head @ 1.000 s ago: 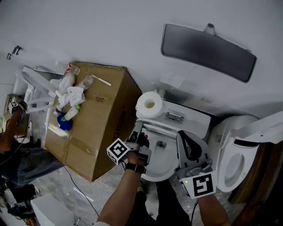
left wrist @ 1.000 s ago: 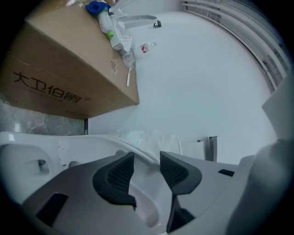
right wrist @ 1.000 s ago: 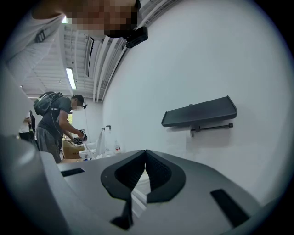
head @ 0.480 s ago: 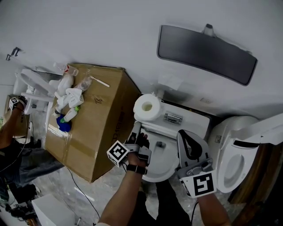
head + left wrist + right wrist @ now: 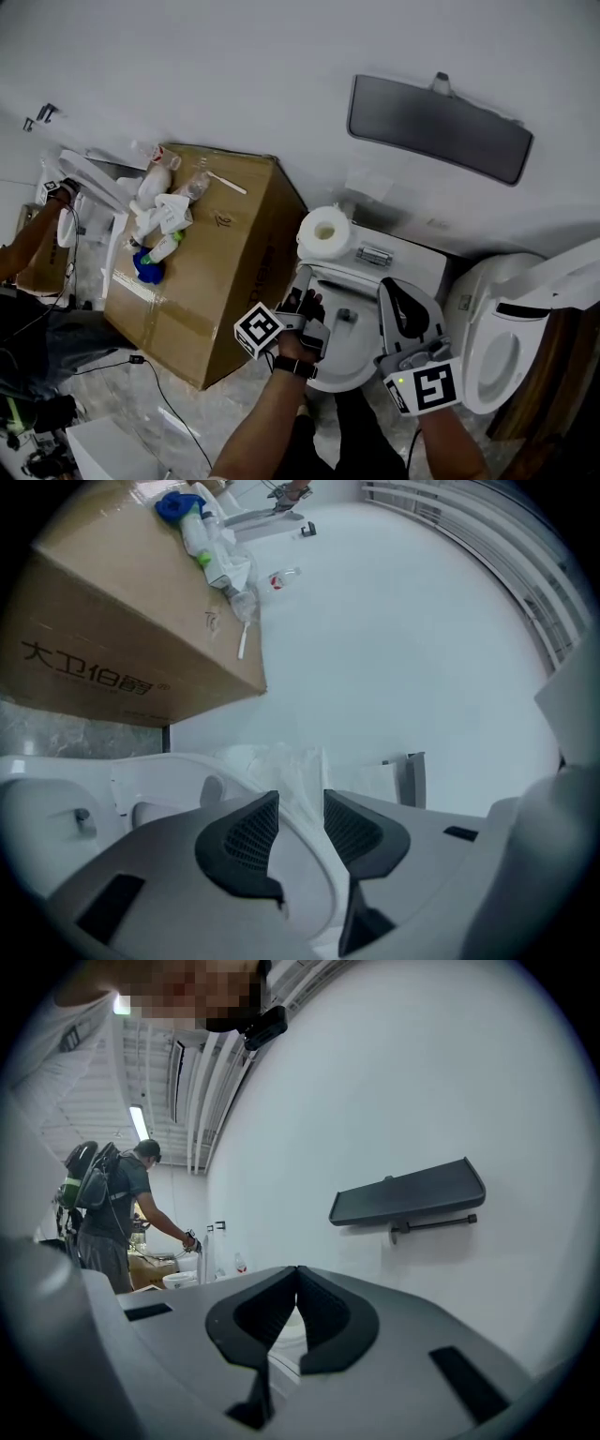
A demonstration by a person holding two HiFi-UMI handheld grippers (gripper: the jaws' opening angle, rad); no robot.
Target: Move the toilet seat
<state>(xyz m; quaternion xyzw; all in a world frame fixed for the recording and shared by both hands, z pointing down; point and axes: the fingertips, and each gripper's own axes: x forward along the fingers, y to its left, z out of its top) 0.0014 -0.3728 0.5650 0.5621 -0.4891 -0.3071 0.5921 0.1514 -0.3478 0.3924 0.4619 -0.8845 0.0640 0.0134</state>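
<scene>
The white toilet seat [image 5: 352,352] lies over the bowl in front of the cistern [image 5: 403,261] in the head view. My left gripper [image 5: 302,279] reaches to the seat's back left rim. In the left gripper view the curved white seat rim [image 5: 312,860] runs between the jaws of the left gripper [image 5: 302,799], which have just been closing and now hold it. My right gripper [image 5: 389,286] hovers over the bowl's right side, clear of the seat. In the right gripper view the right gripper [image 5: 297,1283] is shut with nothing between its pads.
A large cardboard box [image 5: 216,272] with bottles and rubbish [image 5: 159,225] on top stands left of the toilet. A paper roll [image 5: 324,230] sits on the cistern. A second toilet [image 5: 502,342] is at the right, a dark shelf [image 5: 439,127] on the wall, a person [image 5: 112,1213] far left.
My left gripper has risen a little with the seat rim between its jaws. The right gripper has kept still. The person at the far left has raised an arm.
</scene>
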